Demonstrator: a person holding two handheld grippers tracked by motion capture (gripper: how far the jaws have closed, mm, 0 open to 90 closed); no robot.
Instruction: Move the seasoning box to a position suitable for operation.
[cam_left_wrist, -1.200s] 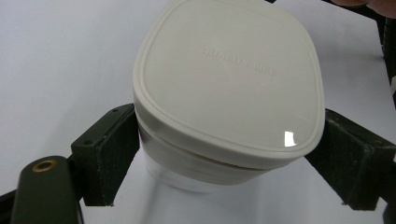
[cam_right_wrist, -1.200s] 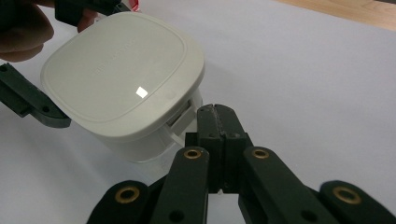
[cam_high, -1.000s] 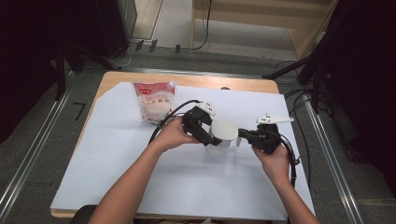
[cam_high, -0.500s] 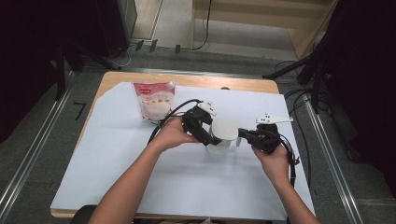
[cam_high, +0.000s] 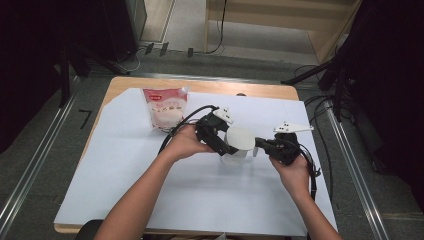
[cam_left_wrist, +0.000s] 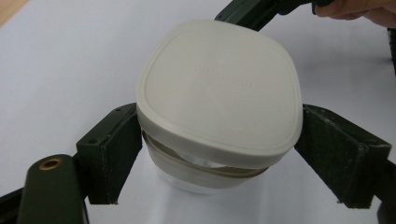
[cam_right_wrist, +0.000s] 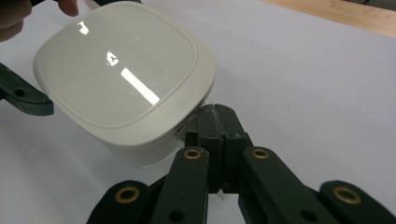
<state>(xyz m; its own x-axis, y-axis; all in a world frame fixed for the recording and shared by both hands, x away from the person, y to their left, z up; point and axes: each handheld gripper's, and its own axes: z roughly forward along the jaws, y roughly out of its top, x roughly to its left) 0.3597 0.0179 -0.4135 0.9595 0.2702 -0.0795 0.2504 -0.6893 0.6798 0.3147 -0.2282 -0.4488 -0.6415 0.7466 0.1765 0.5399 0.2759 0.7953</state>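
Note:
A white, rounded-square container (cam_high: 239, 141) with a cream lid (cam_left_wrist: 219, 88) is held tilted over the white table sheet. My left gripper (cam_high: 230, 149) reaches in from the left. Its two black pads (cam_left_wrist: 114, 154) clamp the container's body just under the lid rim. My right gripper (cam_high: 258, 144) comes from the right with its jaws pressed together. In the right gripper view its tips (cam_right_wrist: 215, 112) sit tight under the lid's near corner (cam_right_wrist: 187, 107). Whether a tab is pinched between them is hidden.
A pink and white pouch (cam_high: 165, 107) stands at the back left of the white sheet (cam_high: 200, 200). The wooden table edge (cam_high: 200, 85) runs along the back. Cables trail from both grippers. A metal rail runs down each side of the table.

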